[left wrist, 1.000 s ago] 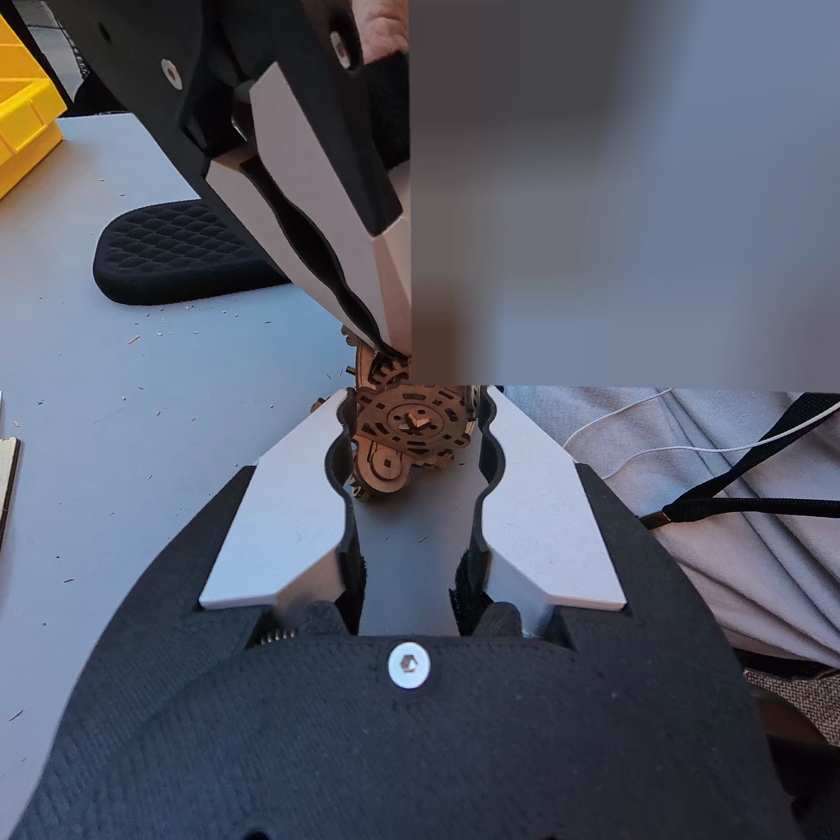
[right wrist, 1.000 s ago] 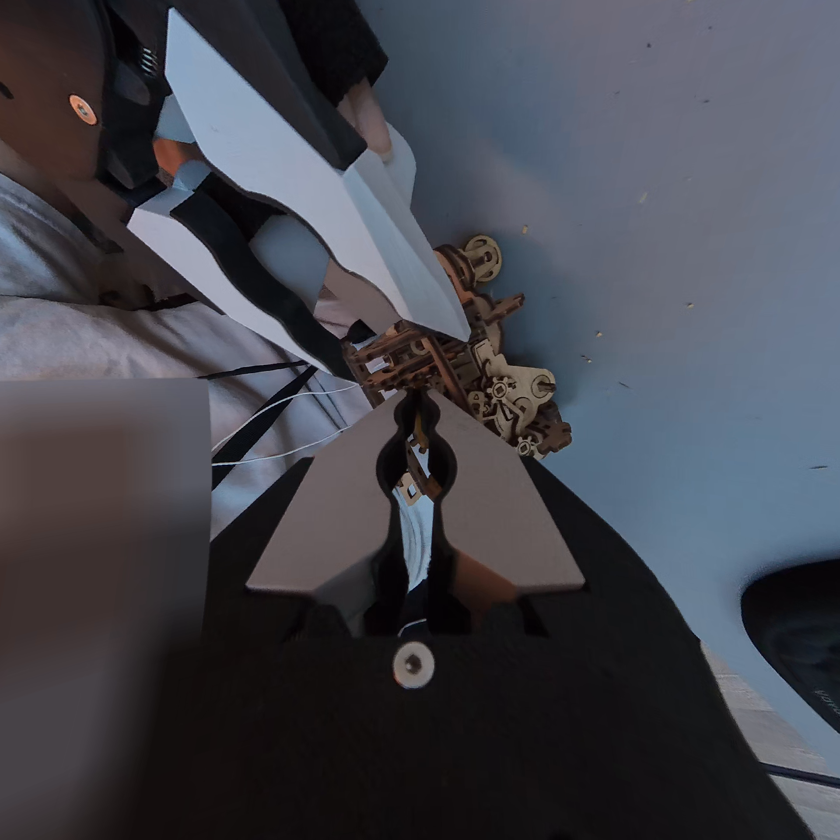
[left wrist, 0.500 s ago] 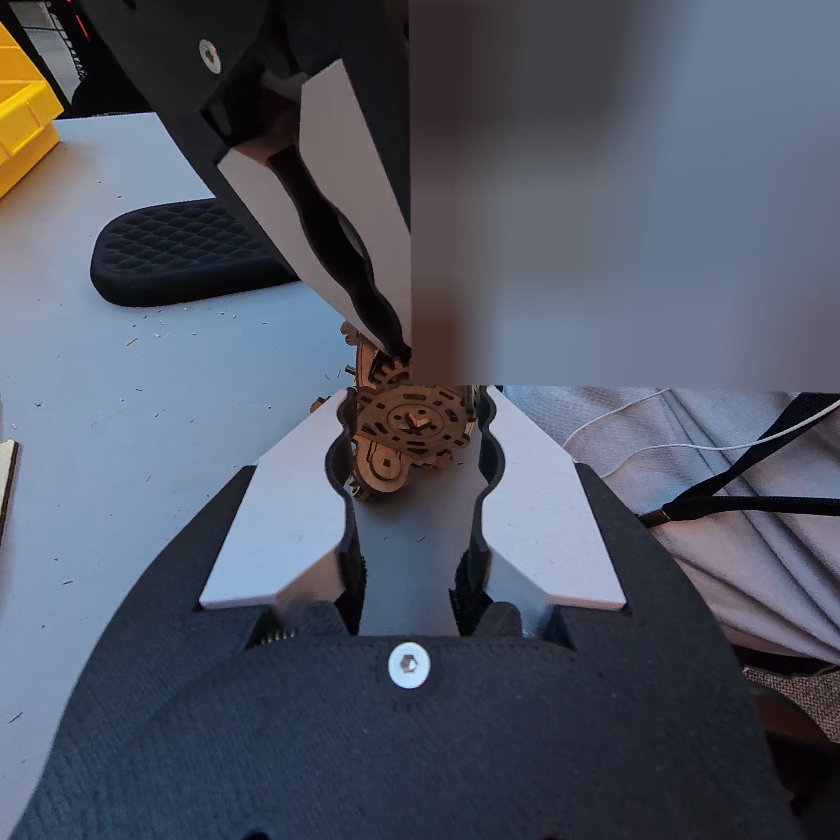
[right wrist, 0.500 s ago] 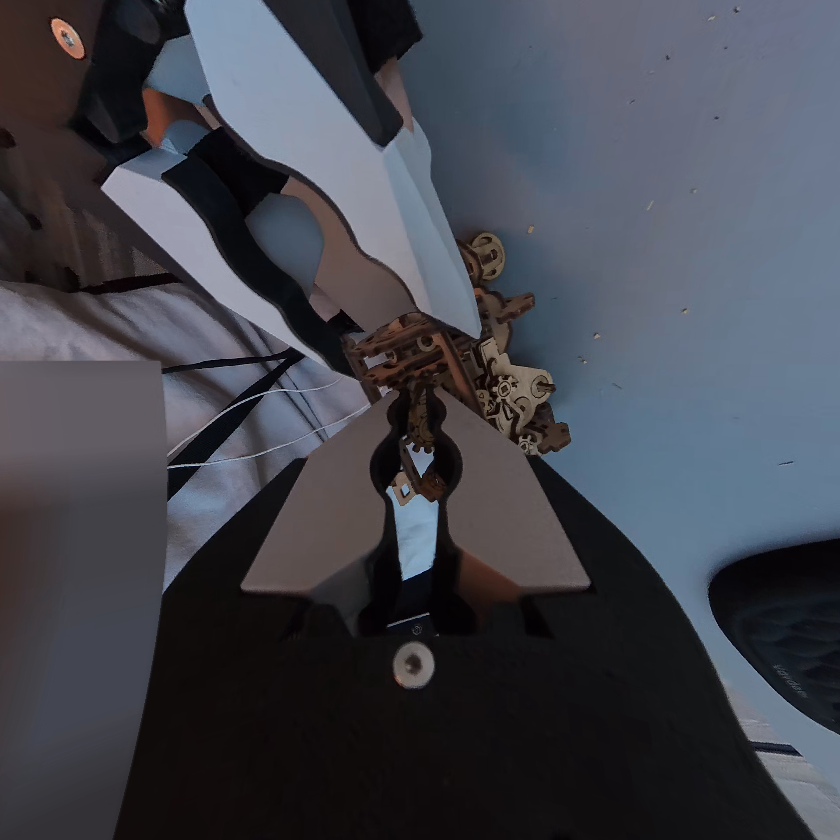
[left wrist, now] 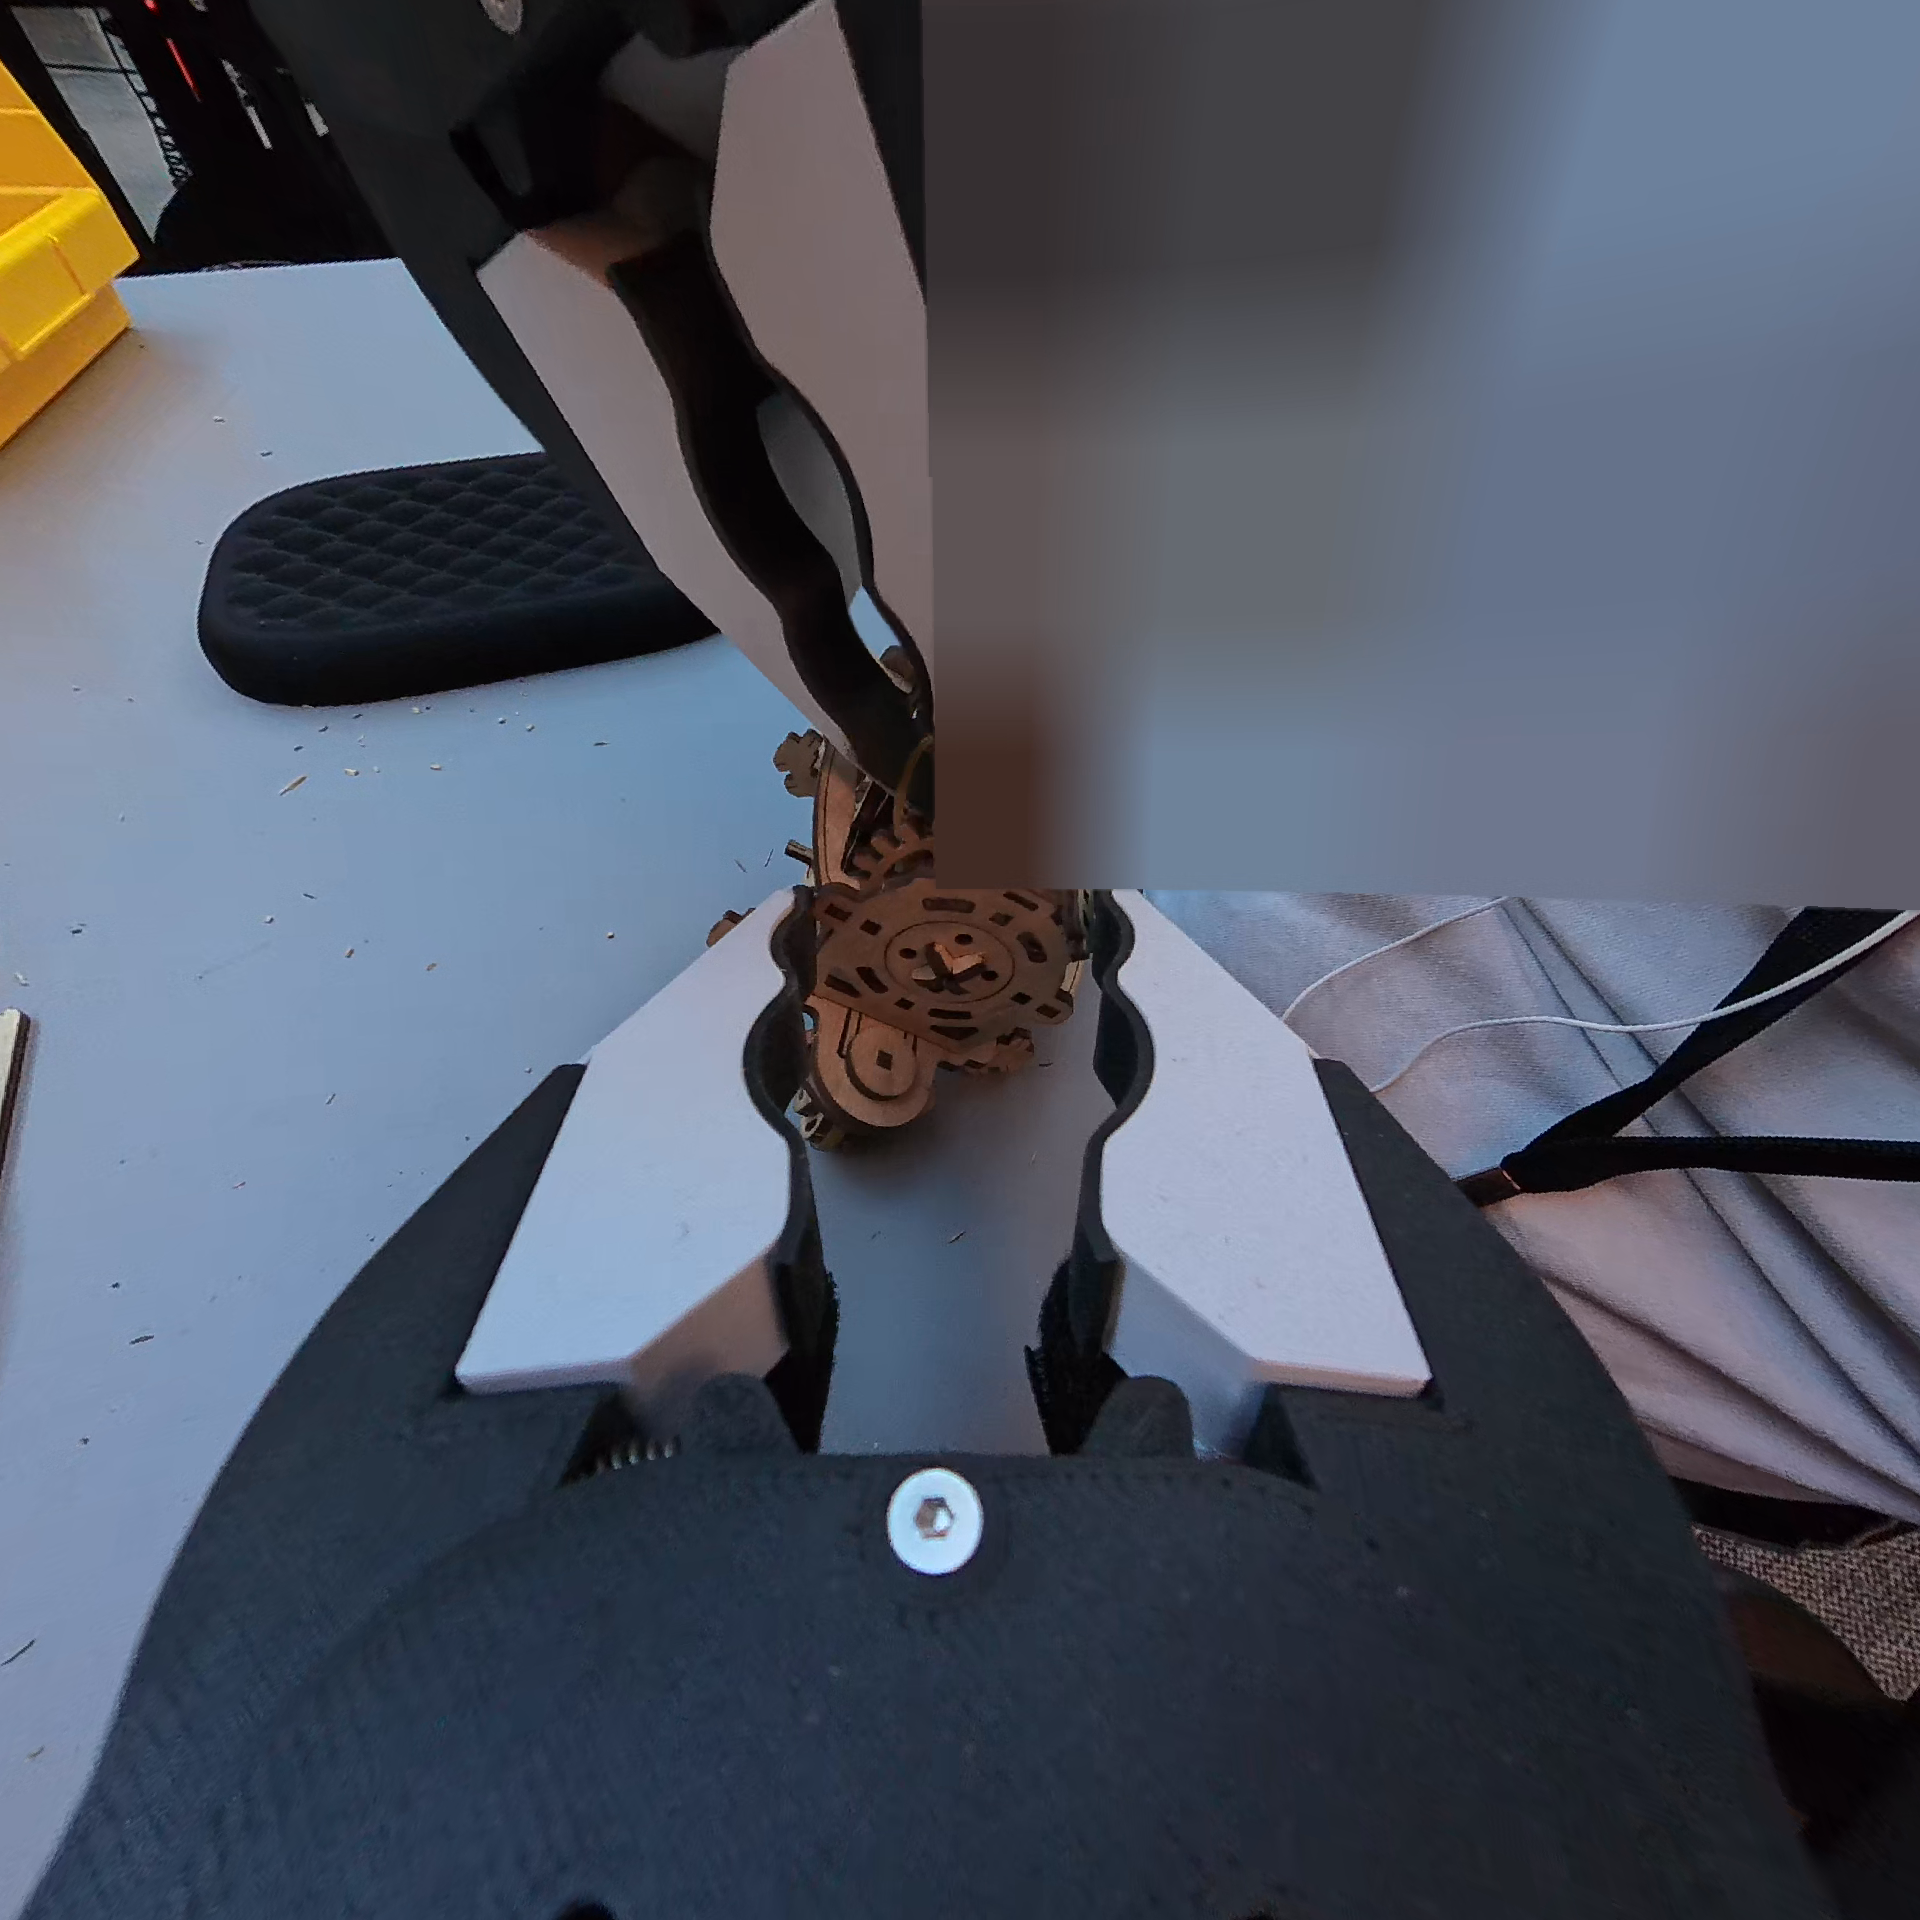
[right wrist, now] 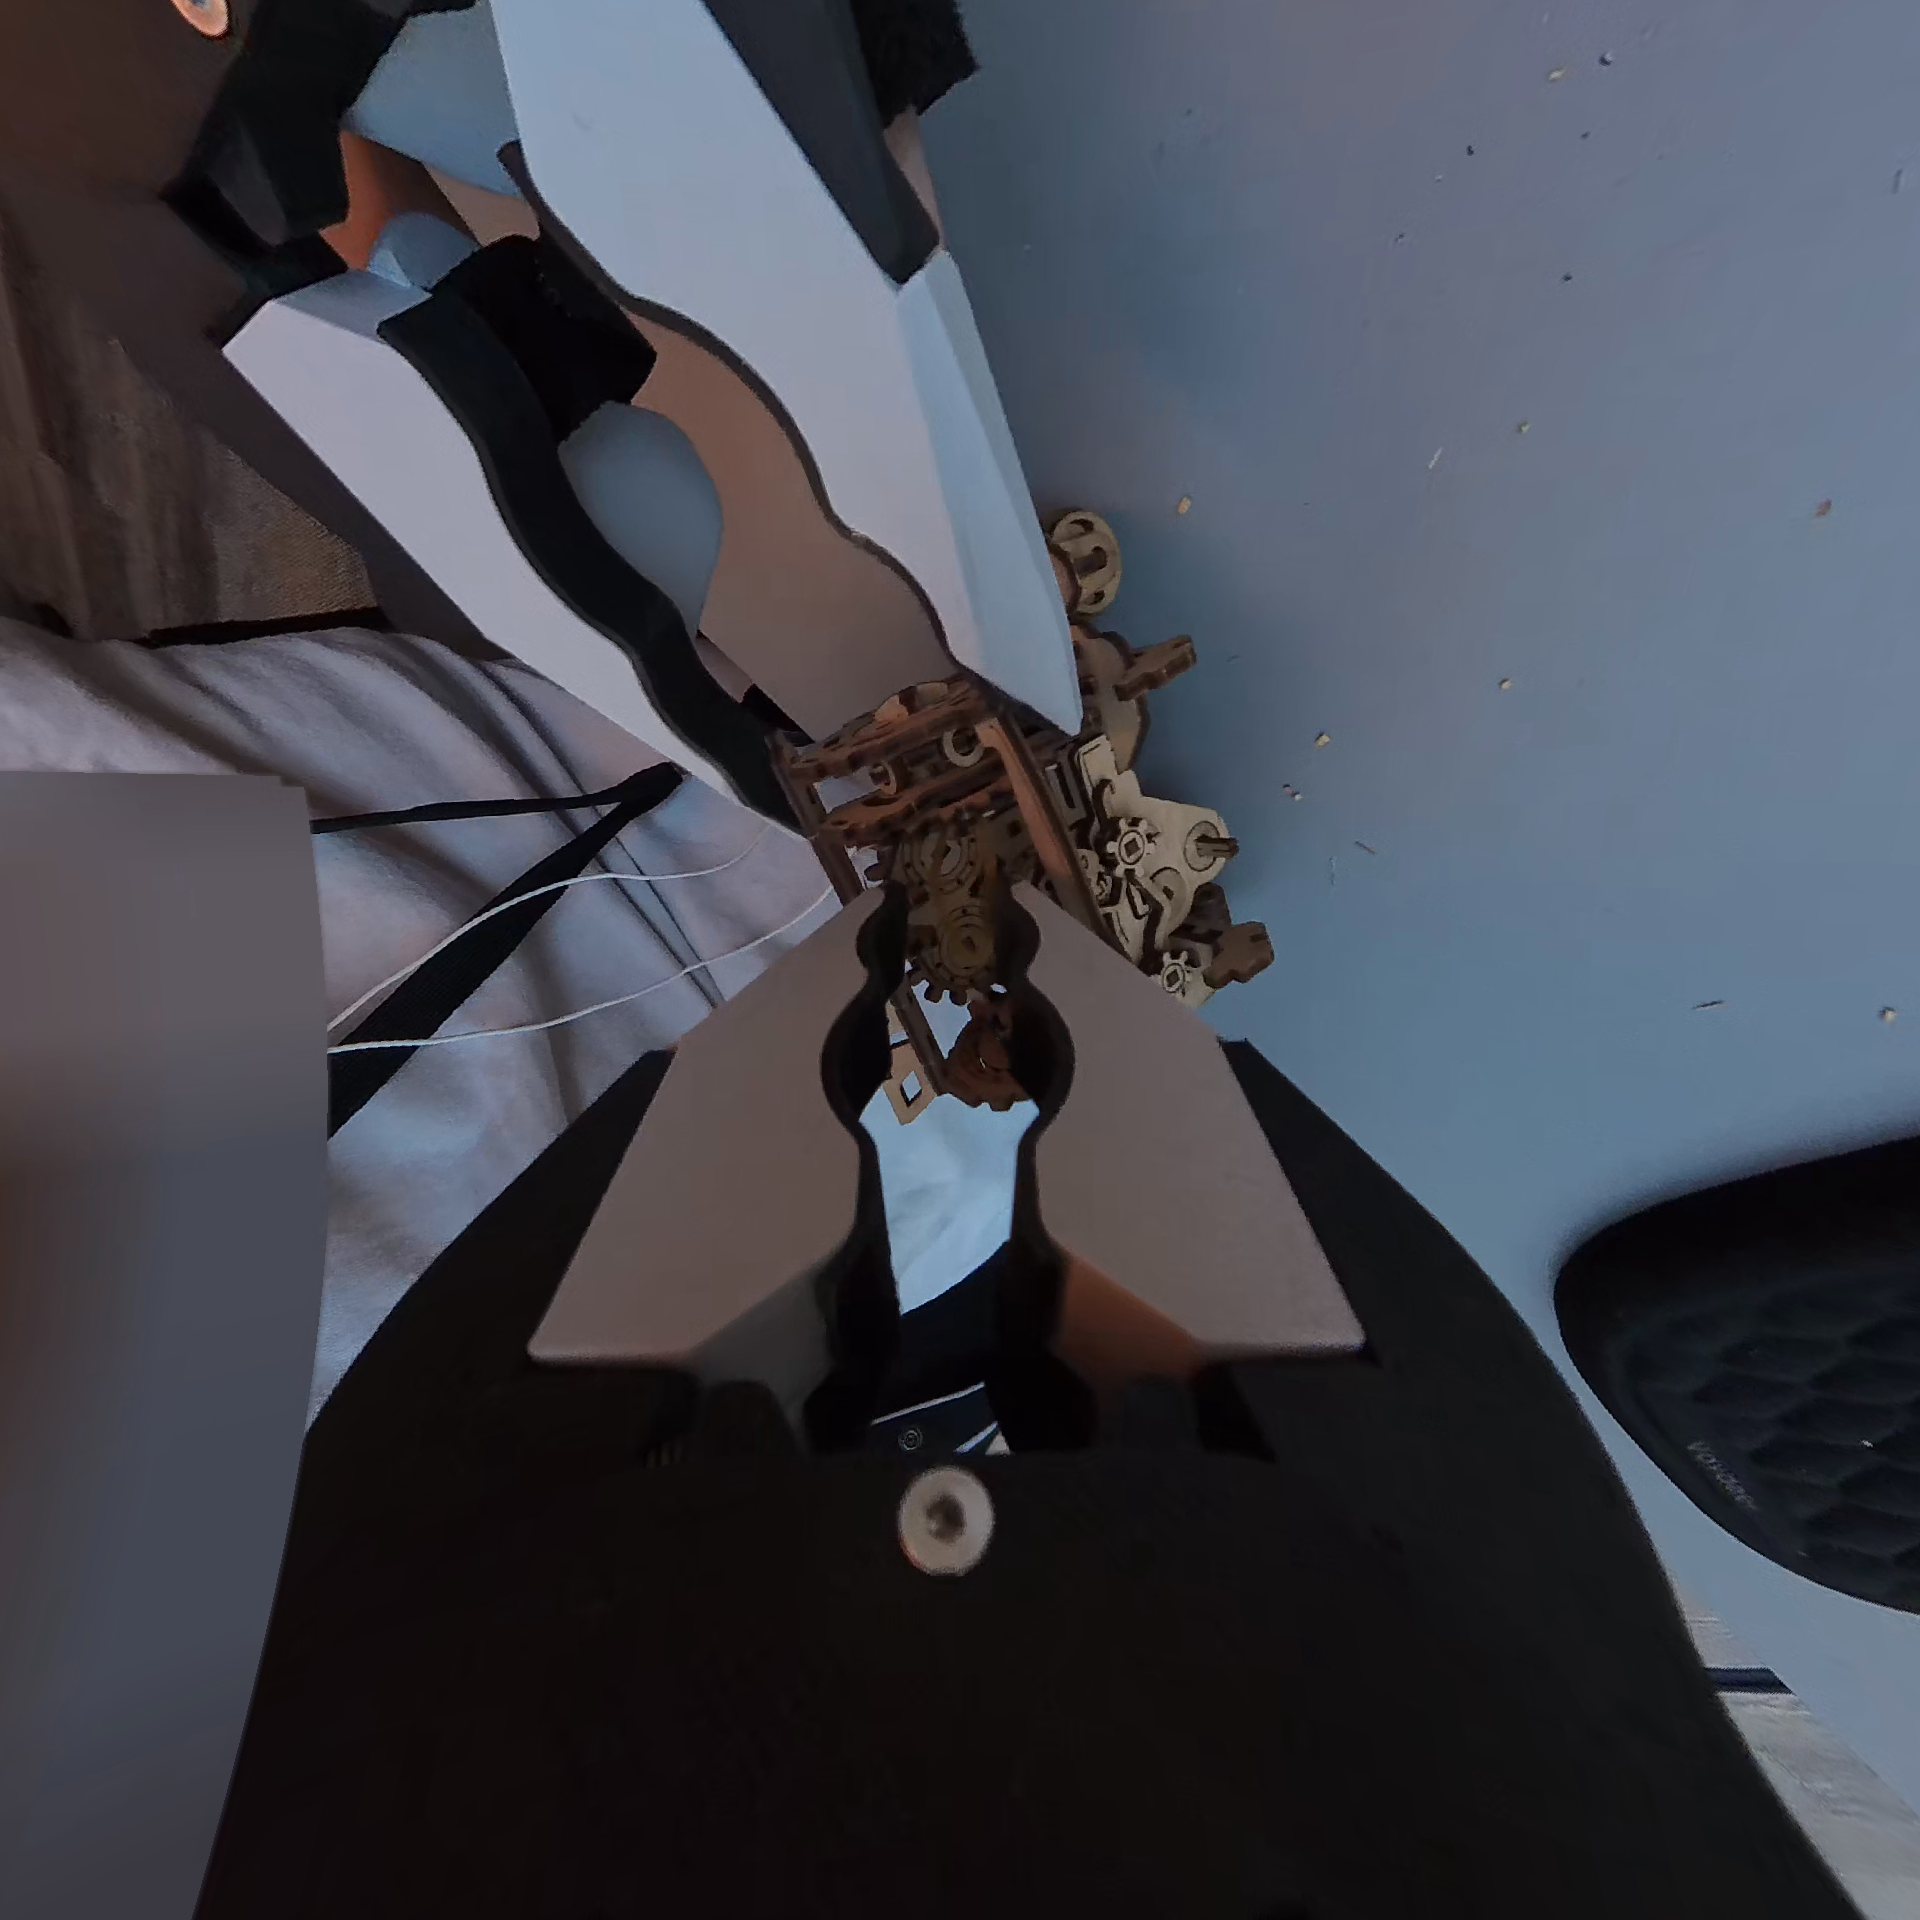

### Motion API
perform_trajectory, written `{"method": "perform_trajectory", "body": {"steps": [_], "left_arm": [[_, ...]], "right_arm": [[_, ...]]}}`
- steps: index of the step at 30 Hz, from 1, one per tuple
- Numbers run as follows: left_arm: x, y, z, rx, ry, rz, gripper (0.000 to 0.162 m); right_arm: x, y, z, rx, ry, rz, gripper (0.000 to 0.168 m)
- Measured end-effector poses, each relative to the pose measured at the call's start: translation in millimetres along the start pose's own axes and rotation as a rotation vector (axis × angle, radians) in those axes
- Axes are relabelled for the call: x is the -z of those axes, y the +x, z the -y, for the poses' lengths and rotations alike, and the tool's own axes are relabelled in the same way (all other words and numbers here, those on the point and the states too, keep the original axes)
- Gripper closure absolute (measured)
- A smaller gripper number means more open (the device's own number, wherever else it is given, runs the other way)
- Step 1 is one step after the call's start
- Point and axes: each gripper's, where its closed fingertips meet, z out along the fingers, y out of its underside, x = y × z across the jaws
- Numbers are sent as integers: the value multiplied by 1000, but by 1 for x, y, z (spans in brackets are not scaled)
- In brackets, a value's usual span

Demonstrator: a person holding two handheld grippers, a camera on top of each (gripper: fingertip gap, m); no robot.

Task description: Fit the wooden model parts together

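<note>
A small laser-cut wooden model [left wrist: 940, 971] of gears and plates stands on the grey table [left wrist: 312, 987] near its front edge. My left gripper [left wrist: 940, 925] is shut on it, one finger on each side. It also shows in the right wrist view [right wrist: 925, 758], coming in from the upper left onto the model [right wrist: 1132, 831]. My right gripper [right wrist: 951, 894] is shut on a small wooden gear part [right wrist: 961, 935] pressed against the model's near side. In the left wrist view the right gripper [left wrist: 883, 727] comes down steeply from above onto the model's far top.
A black quilted pad [left wrist: 416, 571] lies on the table behind the model and shows at the right in the right wrist view [right wrist: 1766, 1403]. A yellow bin [left wrist: 52, 312] stands at the far left. A person's grey clothing with a black strap [left wrist: 1662, 1153] is past the table edge.
My right gripper has tilted more upright over the model, keeping its tips on it. The left gripper and the model have stayed in place.
</note>
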Motion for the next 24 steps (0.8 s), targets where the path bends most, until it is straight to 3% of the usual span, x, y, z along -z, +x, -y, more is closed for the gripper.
{"method": "perform_trajectory", "body": {"steps": [18,21,24], "left_arm": [[1,-1,-2,12,-3,-5,111],[1,-2,-2,14,0,-4,111],[3,-3,1,29,21,-6,107]], "right_arm": [[22,-1,-1,106,82,-138,147],[38,-3,2,136,178,-139,151],[66,0,9,192,388,-146,153]]}}
